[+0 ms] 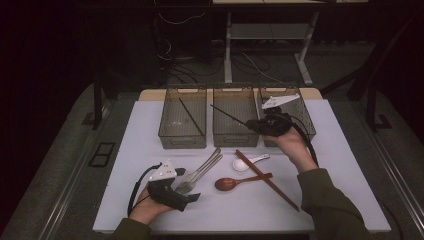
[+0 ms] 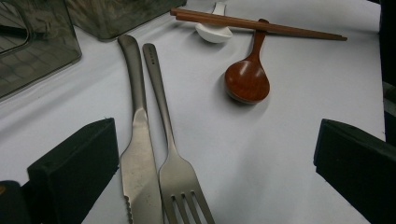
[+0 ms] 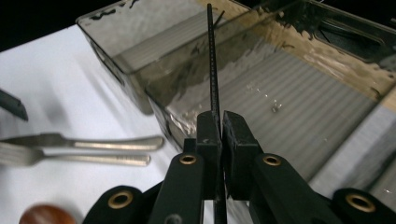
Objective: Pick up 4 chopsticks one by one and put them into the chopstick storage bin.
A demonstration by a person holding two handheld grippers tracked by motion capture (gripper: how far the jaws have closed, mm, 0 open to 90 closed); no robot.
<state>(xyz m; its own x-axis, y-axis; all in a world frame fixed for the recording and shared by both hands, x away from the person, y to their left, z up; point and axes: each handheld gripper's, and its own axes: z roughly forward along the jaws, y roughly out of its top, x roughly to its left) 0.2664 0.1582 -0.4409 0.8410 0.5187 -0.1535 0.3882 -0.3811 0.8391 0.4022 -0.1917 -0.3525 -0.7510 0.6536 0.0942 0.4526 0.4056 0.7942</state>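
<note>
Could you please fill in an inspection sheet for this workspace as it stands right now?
Surface: white table top, no spills seen.
Job's things: black chopstick clamped in the right tool, over the middle bin; another black chopstick lies in the left bin.
Clutter: knife and fork side by side; wooden spoon; white spoon; brown chopsticks across the wooden spoon's handle.
Grippers: left tool open near the knife and fork.
Cables: one trails from each tool.
Surroundings: right bin; dark floor with loose cables and desk legs.

Black chopstick [image 3: 213, 65], red-brown spoon [image 2: 247, 82]
</note>
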